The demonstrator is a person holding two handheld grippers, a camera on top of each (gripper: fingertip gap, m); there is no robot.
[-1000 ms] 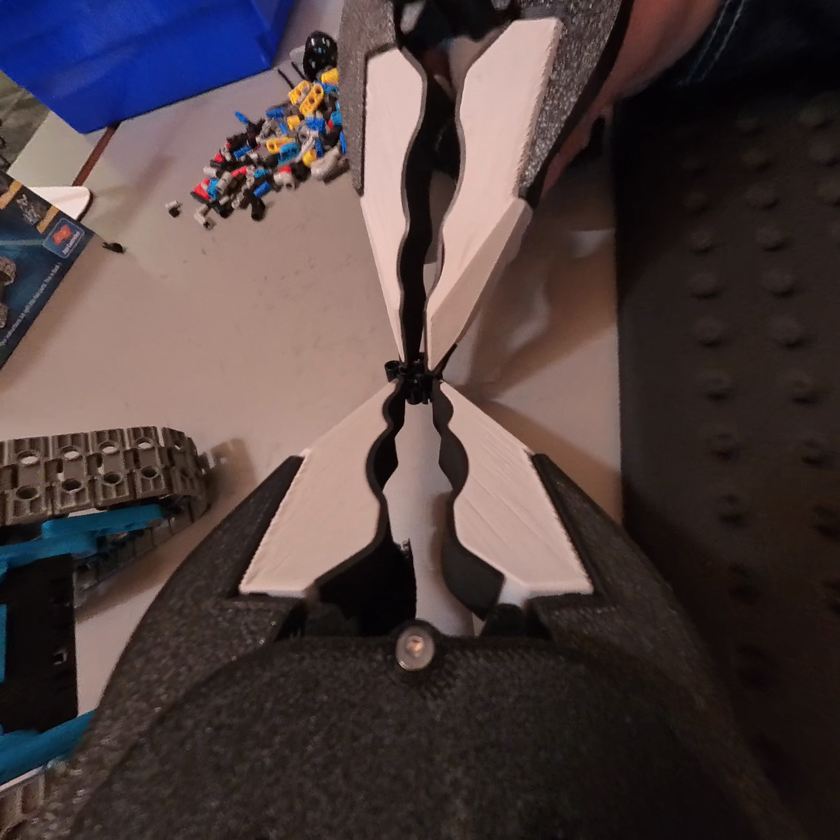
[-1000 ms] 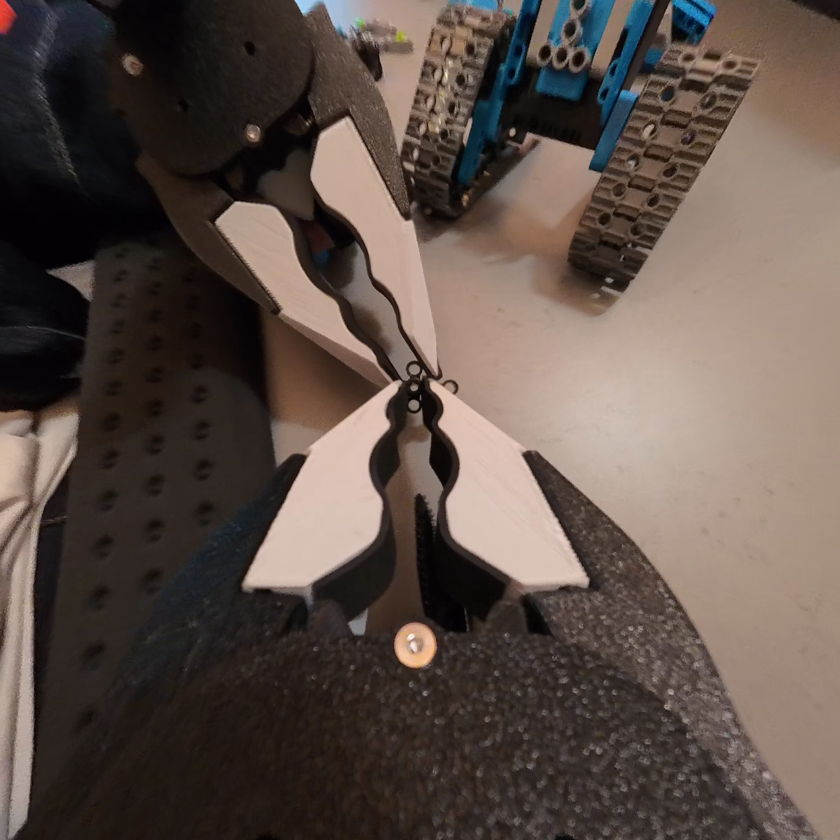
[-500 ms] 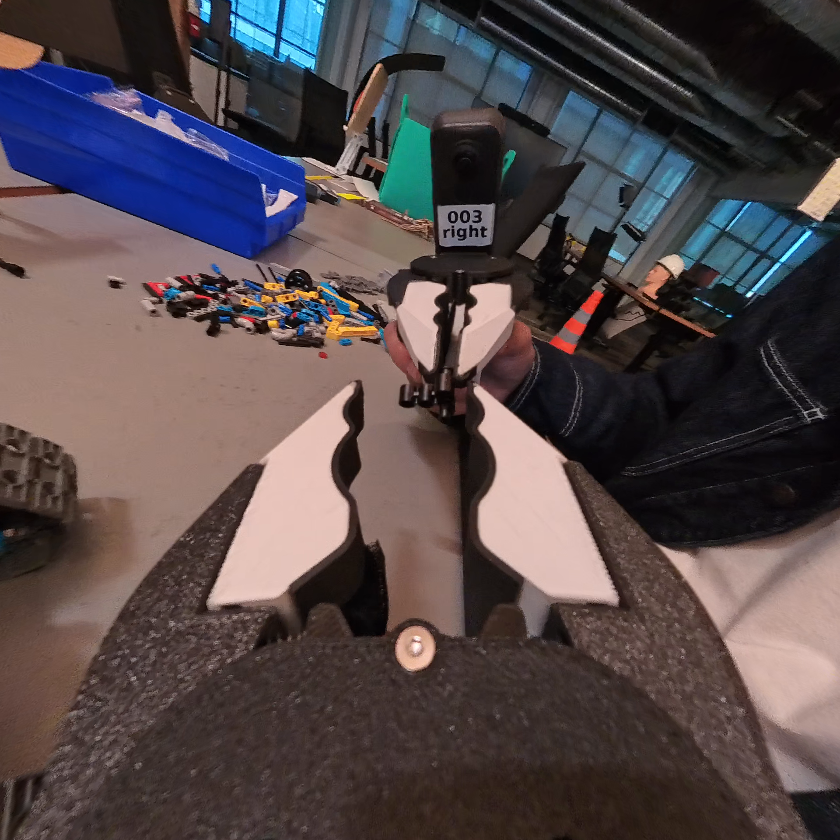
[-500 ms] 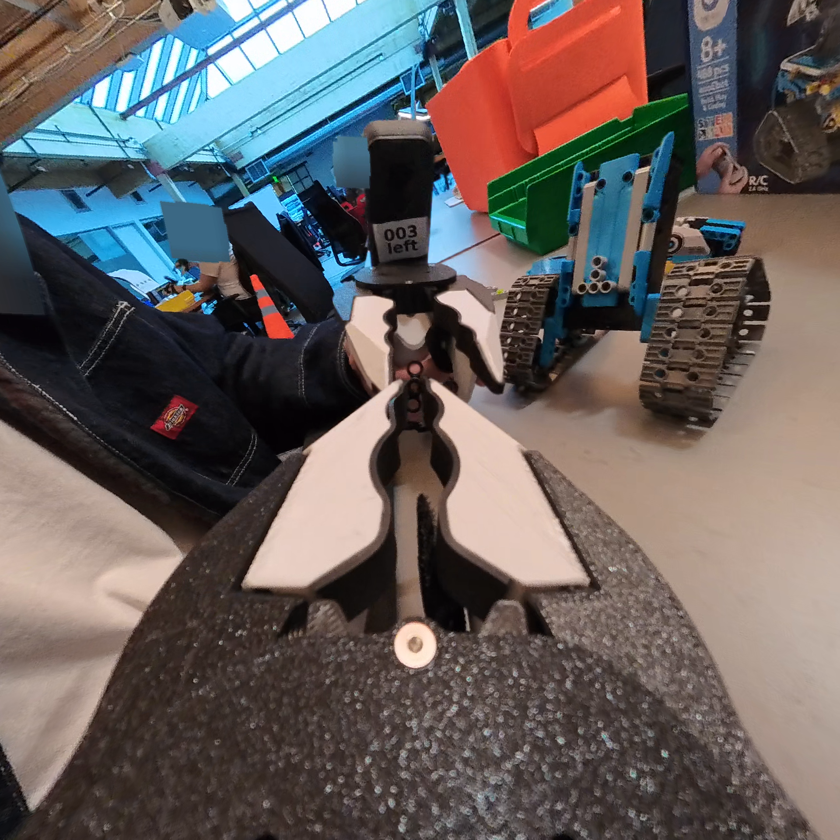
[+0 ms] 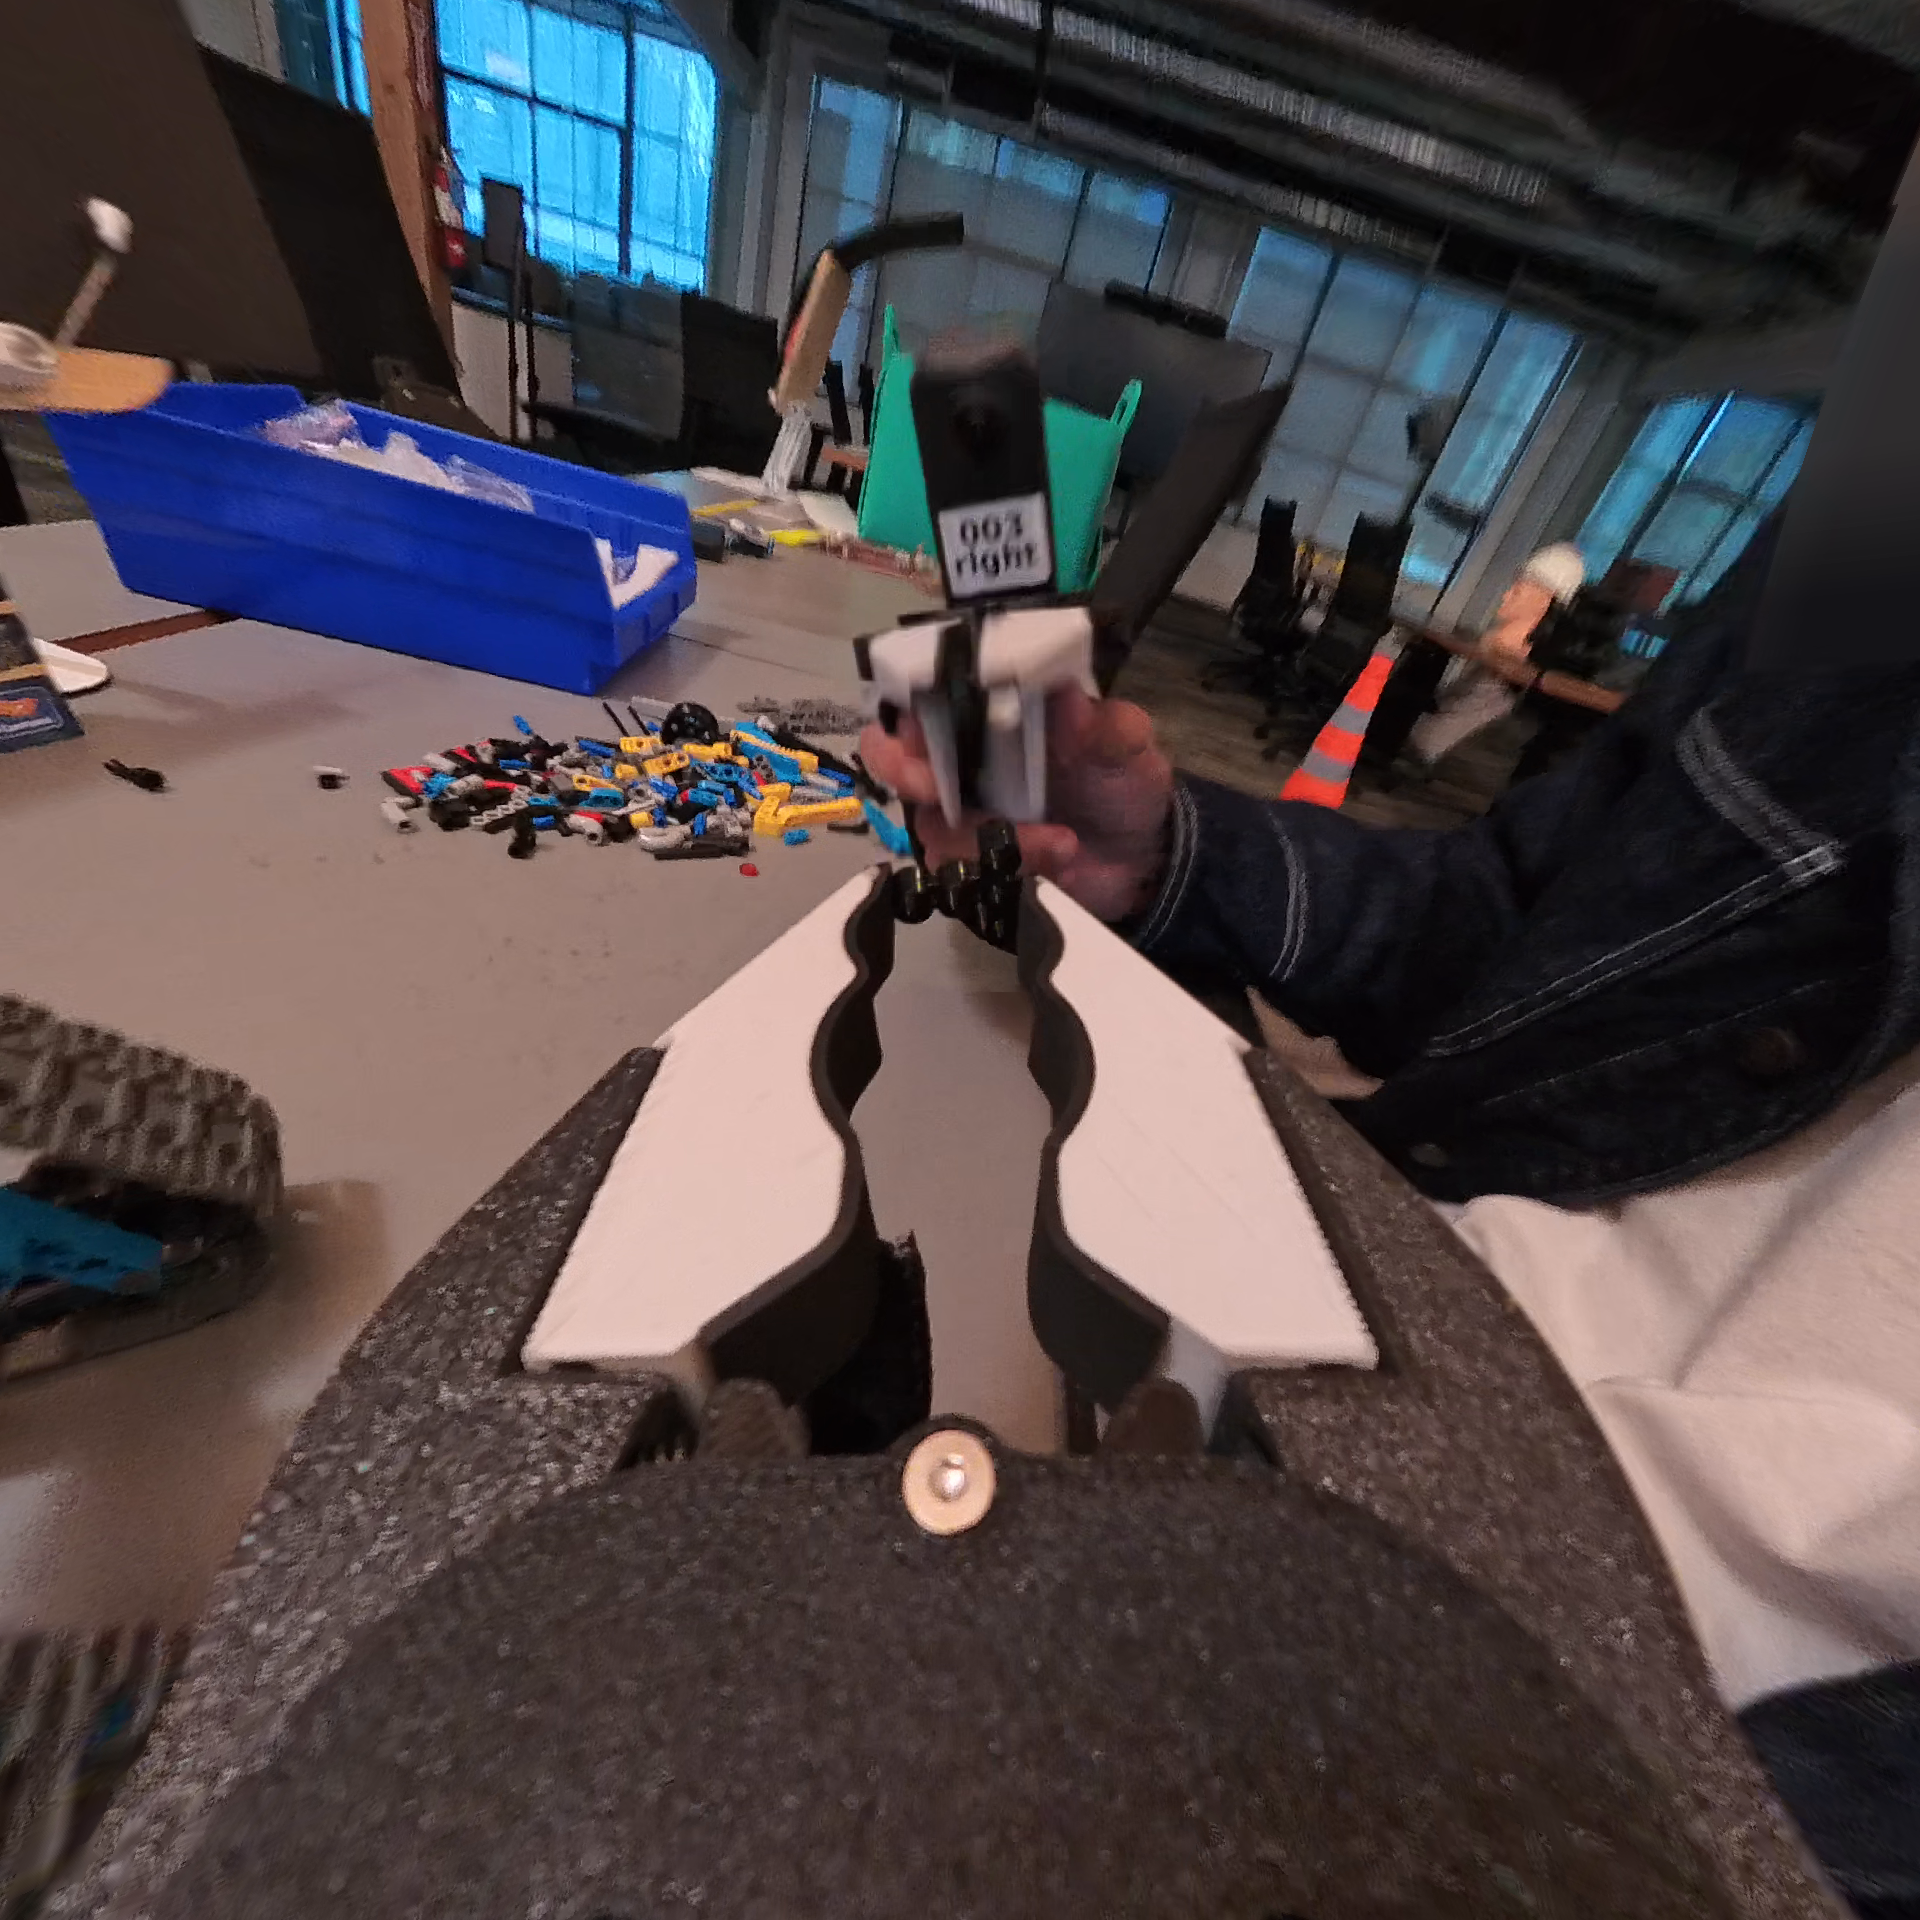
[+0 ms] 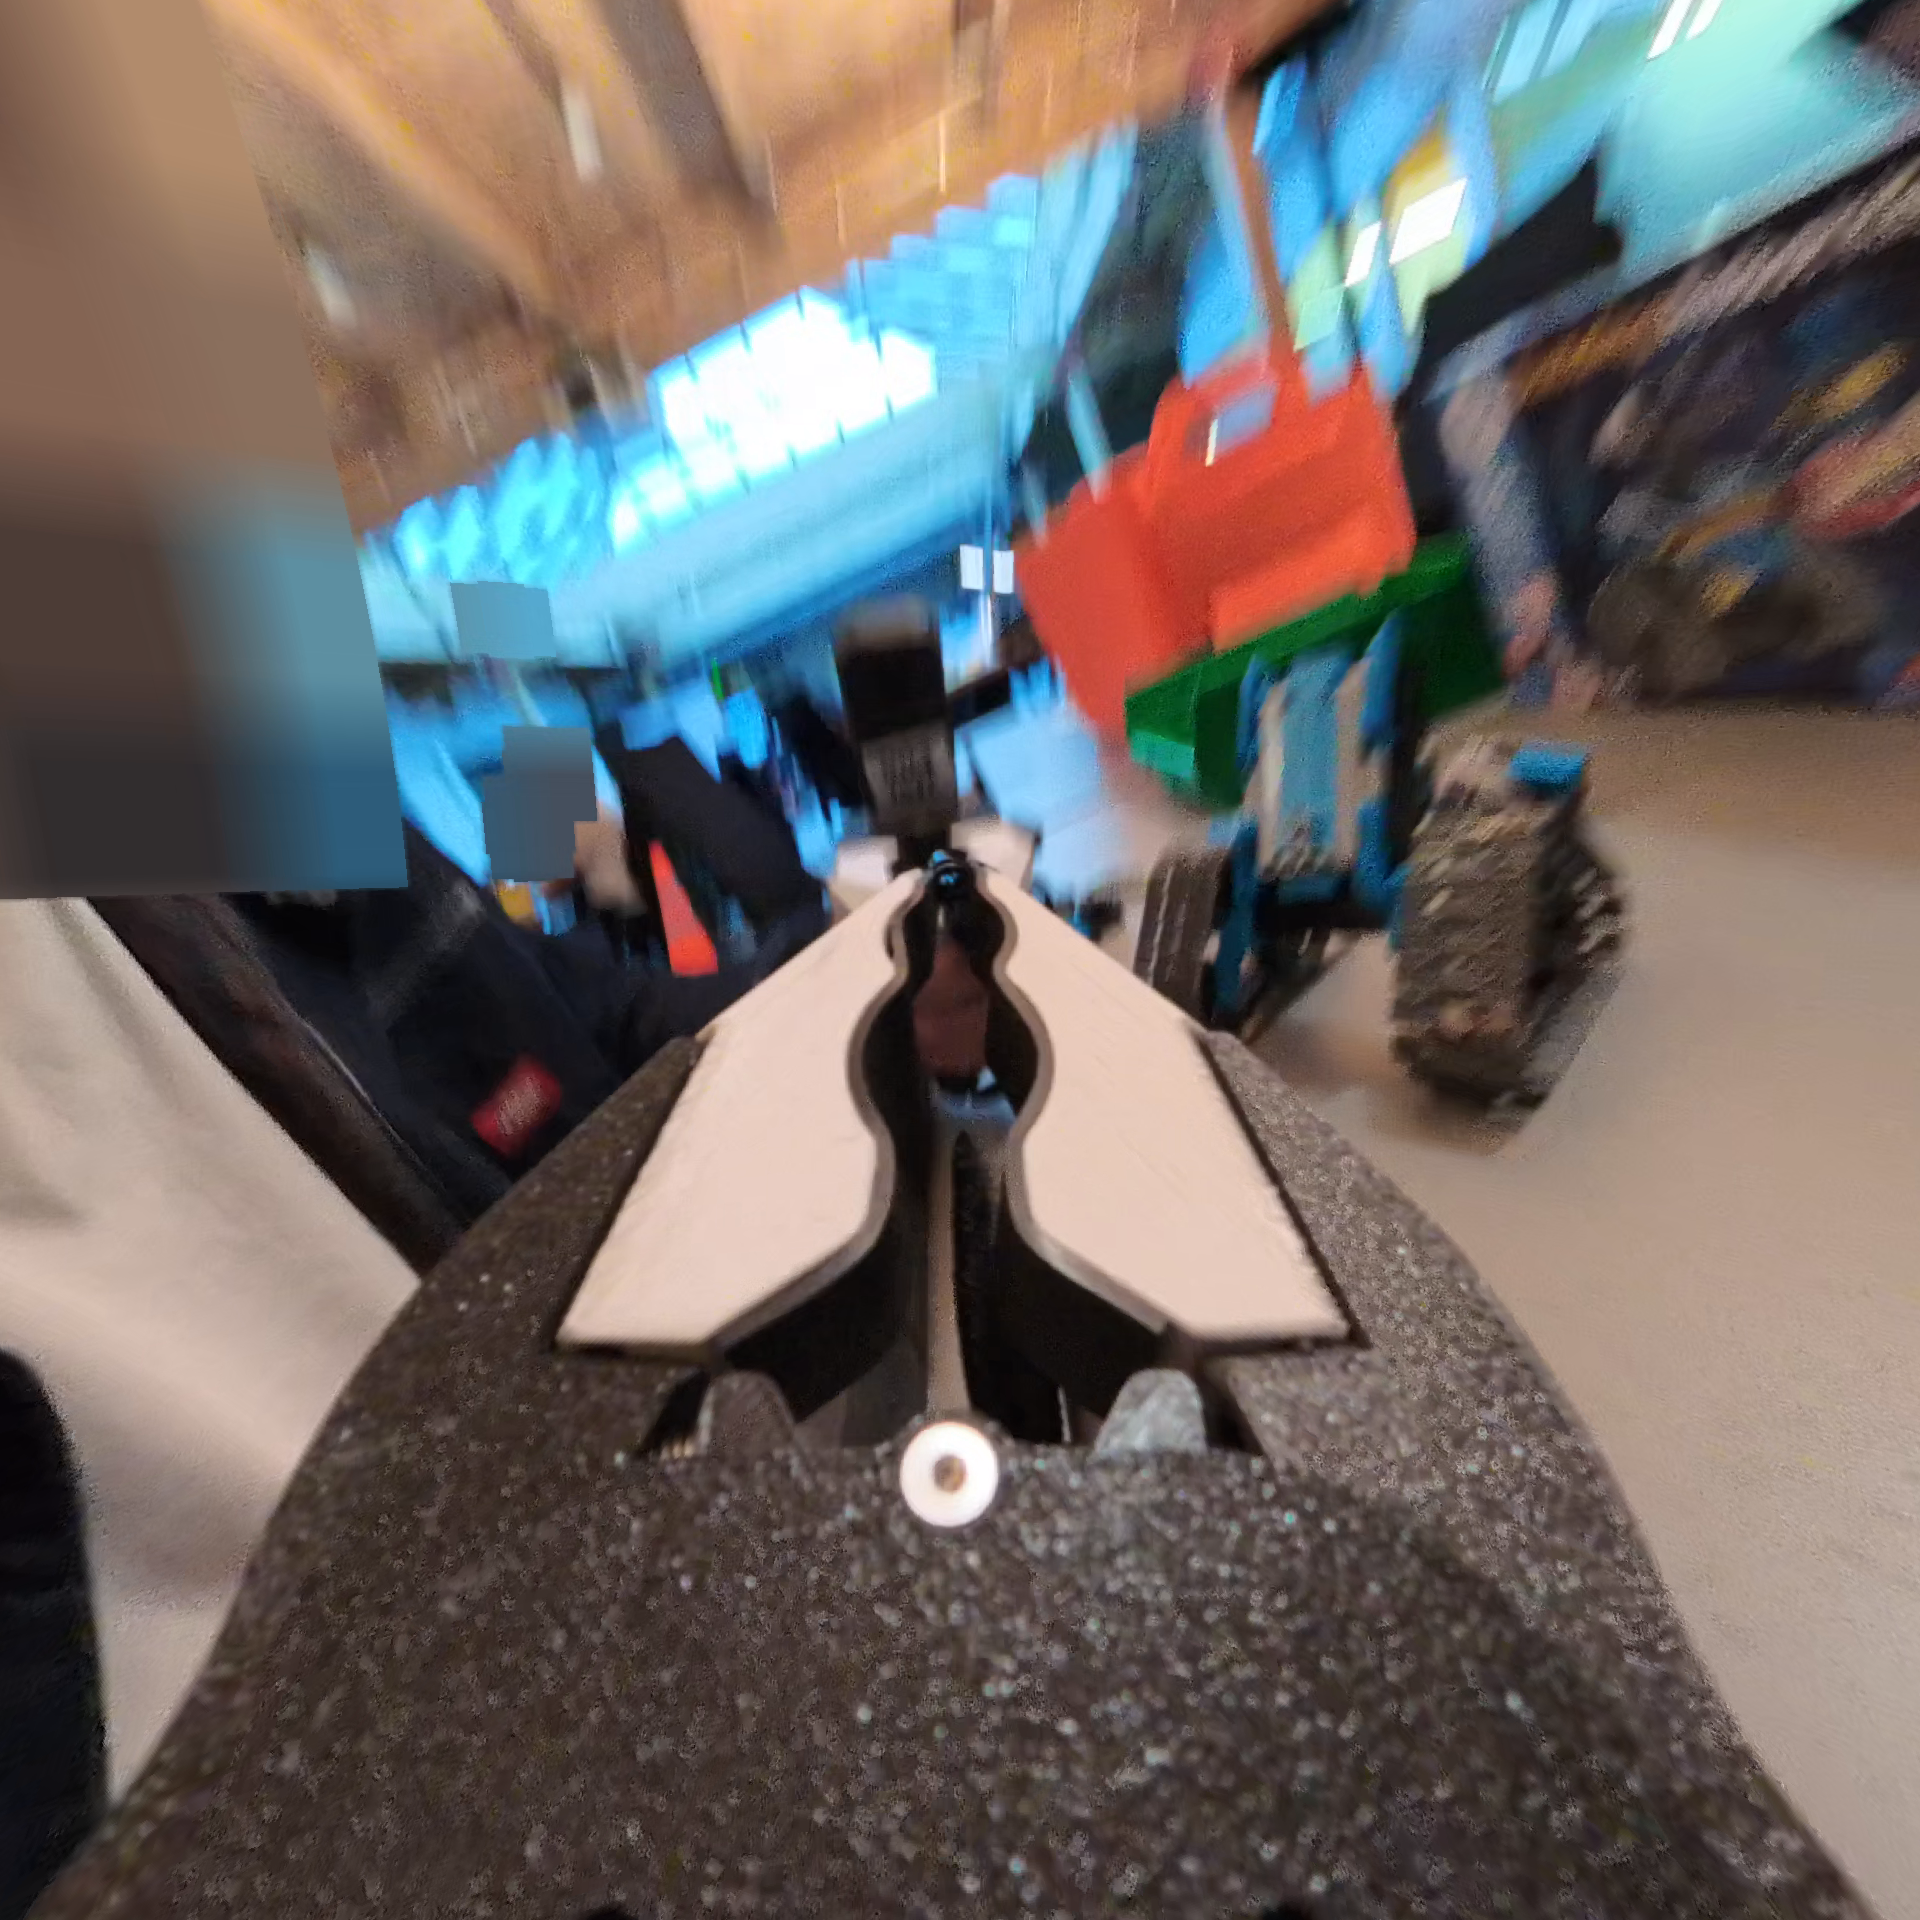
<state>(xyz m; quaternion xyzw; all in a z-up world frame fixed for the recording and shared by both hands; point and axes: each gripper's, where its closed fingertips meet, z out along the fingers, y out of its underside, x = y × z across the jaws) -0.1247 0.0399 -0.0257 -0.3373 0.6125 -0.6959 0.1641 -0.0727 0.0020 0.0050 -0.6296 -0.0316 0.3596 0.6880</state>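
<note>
The left tool (image 5: 951,904) stands parted above the grey bench (image 5: 416,987), its tips flanking a small black connector piece (image 5: 961,878). The right tool (image 5: 961,790), facing it, is clenched on that piece. A heap of loose building parts (image 5: 634,784) lies beyond, and a blue tracked model (image 6: 1382,883) stands on the bench.

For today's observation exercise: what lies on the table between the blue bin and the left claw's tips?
In the left wrist view, a pile of small coloured building pieces lies on the grey table between the blue bin and the left claw.
</note>
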